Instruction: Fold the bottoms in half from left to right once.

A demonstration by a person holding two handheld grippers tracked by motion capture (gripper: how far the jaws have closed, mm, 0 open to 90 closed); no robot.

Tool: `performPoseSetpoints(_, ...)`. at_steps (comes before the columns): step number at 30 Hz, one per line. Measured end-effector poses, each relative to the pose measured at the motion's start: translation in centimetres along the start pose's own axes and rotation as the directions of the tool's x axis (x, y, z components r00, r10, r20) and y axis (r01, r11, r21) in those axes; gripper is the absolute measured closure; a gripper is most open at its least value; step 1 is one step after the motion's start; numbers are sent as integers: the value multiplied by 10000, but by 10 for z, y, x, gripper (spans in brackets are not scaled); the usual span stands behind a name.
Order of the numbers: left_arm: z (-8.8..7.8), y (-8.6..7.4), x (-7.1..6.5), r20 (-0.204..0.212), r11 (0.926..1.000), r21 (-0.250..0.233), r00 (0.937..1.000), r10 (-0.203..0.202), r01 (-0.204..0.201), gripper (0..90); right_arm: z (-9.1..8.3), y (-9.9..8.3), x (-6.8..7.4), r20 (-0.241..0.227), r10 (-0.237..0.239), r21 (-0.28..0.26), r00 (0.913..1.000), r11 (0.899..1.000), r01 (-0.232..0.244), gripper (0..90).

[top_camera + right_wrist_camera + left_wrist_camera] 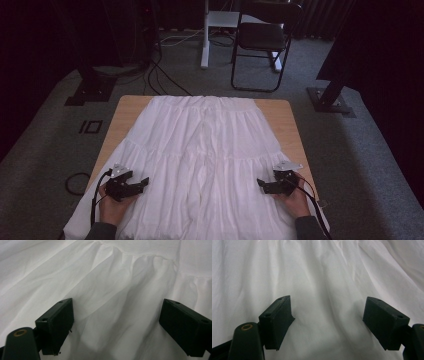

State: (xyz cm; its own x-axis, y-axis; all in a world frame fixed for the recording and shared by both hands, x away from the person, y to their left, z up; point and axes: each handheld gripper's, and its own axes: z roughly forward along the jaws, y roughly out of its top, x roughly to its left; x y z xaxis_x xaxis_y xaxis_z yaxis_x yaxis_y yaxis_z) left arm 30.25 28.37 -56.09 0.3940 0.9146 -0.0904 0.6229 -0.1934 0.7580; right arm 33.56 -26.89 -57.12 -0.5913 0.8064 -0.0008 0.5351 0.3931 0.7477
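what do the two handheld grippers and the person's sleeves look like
Both the left gripper and the right gripper are black, with two blocky jaws carrying flat rectangular pads with small screw holes. Each has a grey three-cornered plate on top and a black cable trailing back. A brass-coloured ring marks one arm. The sleeves are dark grey.

From my seat at the controls, the room is dim, its far side lost in near blackness. Grey carpet [45, 135] covers the floor around the light wooden table [292, 132]. Beyond the claws, past the table's far edge, a black folding chair [262, 40] stands on the carpet, just beside a white post [205, 35] that rises from a white foot. Black cables [160, 75] trail across the floor on the far left. A dark stand foot [87, 92] sits out left of the table, another [330, 102] out right. A loop of black cable [76, 183] lies on the carpet just left of the left claw.
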Motion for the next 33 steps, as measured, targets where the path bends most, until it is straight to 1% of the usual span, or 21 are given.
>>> performPoseSetpoints(2, 0, 0, -2, -265, 10000, -4, 9996, 53, -53, 272, 0, 0, 0, -4, 17, 6, 10000, 10000, -17, 116)
performPoseSetpoints(3, 0, 0, -3, -318, 9999, 12, 9994, 106, -105, 281, 0, 0, 0, -4, 17, 6, 10000, 10000, -17, 116)
performPoseSetpoints(4, 0, 0, -4, -310, 9997, 50, 9992, 248, -247, 298, 0, 0, 0, 4, 6, -1, 10000, 10000, -6, 118)
performPoseSetpoints(5, 0, 0, -4, -310, 9997, 50, 9992, 248, -247, 354, 0, 0, 0, 4, 6, -1, 10000, 10000, -6, 118)
performPoseSetpoints(6, -5, 2, -5, 12, 9992, 157, 9993, 370, -370, 391, 0, 0, 0, 19, 30, -8, 10000, 10000, -30, 123)
performPoseSetpoints(7, -10, 4, -6, -63, 9988, -54, 9988, 492, -492, 384, 0, 0, 0, 27, 36, -11, 10000, 10000, -35, 127)
performPoseSetpoints(9, -25, 10, -6, -383, 9949, -510, 9957, 848, -867, 336, -1, 0, 0, 55, 82, -31, 10000, 10000, -81, 133)
performPoseSetpoints(10, -29, 12, -4, -590, 9932, -607, 9937, 955, -990, 318, 0, 0, 0, 56, 79, -35, 10000, 10000, -79, 133)
performPoseSetpoints(11, -35, 14, -2, -940, 9913, -714, 9901, 1041, -1110, 301, -1, 0, 0, 58, 70, -32, 10000, 10000, -70, 133)
performPoseSetpoints(12, -41, 15, 2, -1133, 9907, -801, 9884, 1010, -1104, 293, -1, 0, 0, 58, 73, -36, 10000, 10000, -73, 135)
performPoseSetpoints(13, -46, 17, 8, -1217, 9911, -871, 9885, 898, -1008, 294, -1, 0, 0, 59, 81, -35, 9999, 10000, -81, 136)
performPoseSetpoints(15, -55, 17, 22, -1604, 9937, -873, 9855, 553, -699, 294, -1, 0, 0, 62, 77, -42, 10000, 10000, -77, 137)
performPoseSetpoints(16, -57, 16, 27, -1682, 9951, -815, 9849, 419, -562, 295, -1, 0, 0, 62, 74, -39, 10000, 10000, -74, 137)
performPoseSetpoints(18, -62, 13, 40, -1922, 9980, -590, 9813, 118, -236, 319, -1, 0, 0, 67, 76, -39, 9999, 10000, -75, 137)
performPoseSetpoints(21, -64, 3, 60, -2343, 9987, -177, 9709, -505, 477, 262, -1, -1, 0, 81, 78, -47, 9999, 10000, -77, 138)
performPoseSetpoints(24, -60, -10, 75, -2426, 9944, 266, 9656, -931, 1025, 189, -1, -1, 0, 83, 80, -48, 9999, 10000, -79, 138)
performPoseSetpoints(26, -56, -17, 79, -2291, 9922, 460, 9680, -1027, 1162, 173, -1, -1, 0, 83, 81, -47, 9999, 10000, -81, 138)
performPoseSetpoints(27, -55, -20, 80, -2245, 9923, 507, 9694, -992, 1132, 158, -1, -1, 0, 83, 79, -47, 9999, 10000, -79, 138)
performPoseSetpoints(29, -52, -23, 78, -2032, 9930, 630, 9754, -857, 1004, 156, -1, -1, 0, 83, 79, -46, 9999, 10000, -79, 138)
performPoseSetpoints(31, -49, -25, 77, -2051, 9920, 790, 9754, -804, 984, 155, -1, -1, 0, 83, 80, -47, 9999, 10000, -80, 138)
performPoseSetpoints(33, -48, -25, 76, -2046, 9924, 794, 9759, -763, 942, 151, -1, -1, 0, 84, 77, -47, 9999, 10000, -77, 138)
